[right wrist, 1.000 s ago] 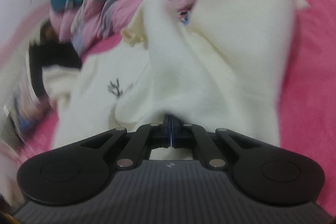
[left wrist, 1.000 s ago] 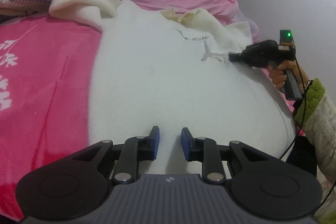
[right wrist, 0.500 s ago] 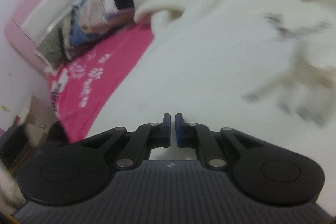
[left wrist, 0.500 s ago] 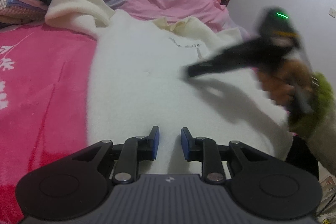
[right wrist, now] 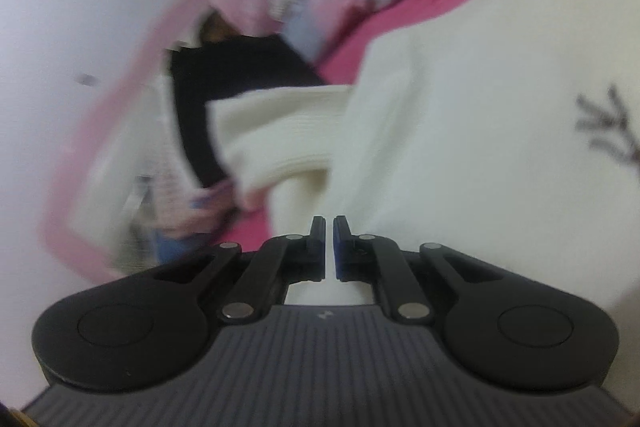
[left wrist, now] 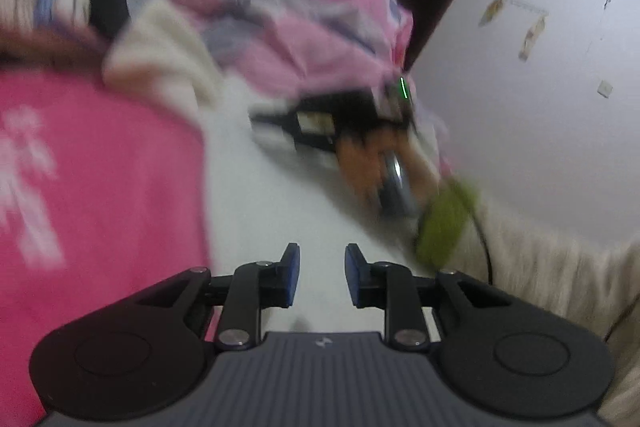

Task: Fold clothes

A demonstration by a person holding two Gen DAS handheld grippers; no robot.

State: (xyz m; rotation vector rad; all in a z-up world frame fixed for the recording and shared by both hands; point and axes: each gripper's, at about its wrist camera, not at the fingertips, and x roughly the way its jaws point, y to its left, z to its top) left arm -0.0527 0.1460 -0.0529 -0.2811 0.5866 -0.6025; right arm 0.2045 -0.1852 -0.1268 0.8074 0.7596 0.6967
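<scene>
Left gripper [left wrist: 322, 277] hovers over the white sweater [left wrist: 280, 195], jaws apart, nothing between them. Right gripper [right wrist: 328, 247] shows a narrow slit between its pads, empty too (in the left view it's a blur above the sweater [left wrist: 320, 115], held by a hand [left wrist: 372, 163] in a green cuff). Sweater lies spread on the pink sheet [left wrist: 100, 167], one sleeve [right wrist: 280, 131] flopped out toward a black garment [right wrist: 224, 75]. Pink quilt [left wrist: 320, 27] heaped behind.
</scene>
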